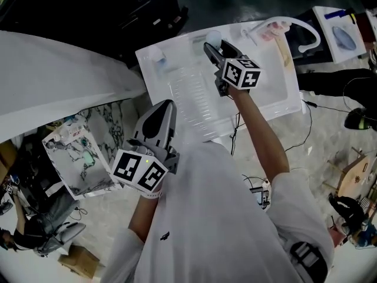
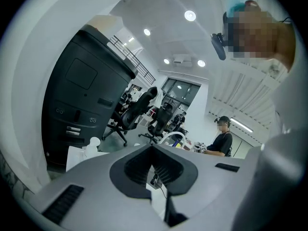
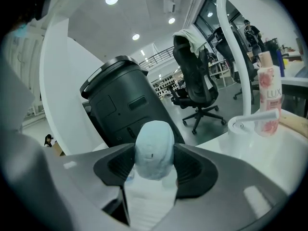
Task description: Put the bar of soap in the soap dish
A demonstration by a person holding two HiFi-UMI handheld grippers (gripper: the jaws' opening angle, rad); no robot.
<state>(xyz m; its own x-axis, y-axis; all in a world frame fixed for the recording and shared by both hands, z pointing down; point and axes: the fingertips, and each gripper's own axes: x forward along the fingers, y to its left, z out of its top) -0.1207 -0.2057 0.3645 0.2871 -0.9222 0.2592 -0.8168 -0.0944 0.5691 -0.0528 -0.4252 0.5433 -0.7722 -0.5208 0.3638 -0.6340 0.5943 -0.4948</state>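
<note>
A pale blue-white bar of soap point(image 3: 154, 148) stands upright between the jaws of my right gripper point(image 3: 154, 161), which is shut on it. In the head view the right gripper point(image 1: 213, 47) holds the soap bar point(image 1: 213, 38) over the back of the white sink unit point(image 1: 177, 105), above the ribbed drainboard. A small bluish dish-like thing point(image 1: 163, 66) lies at the unit's back left corner, to the left of the soap. My left gripper point(image 1: 163, 112) hovers at the unit's front edge, shut, with nothing in it point(image 2: 153, 147).
A white curved faucet point(image 1: 297, 27) and a pink bottle point(image 3: 268, 100) stand at the back right of the sink unit. A marble-patterned board point(image 1: 76, 152) lies left of me. A black bin point(image 3: 122, 107) stands behind the unit. Cables point(image 1: 306, 108) run over the floor on the right.
</note>
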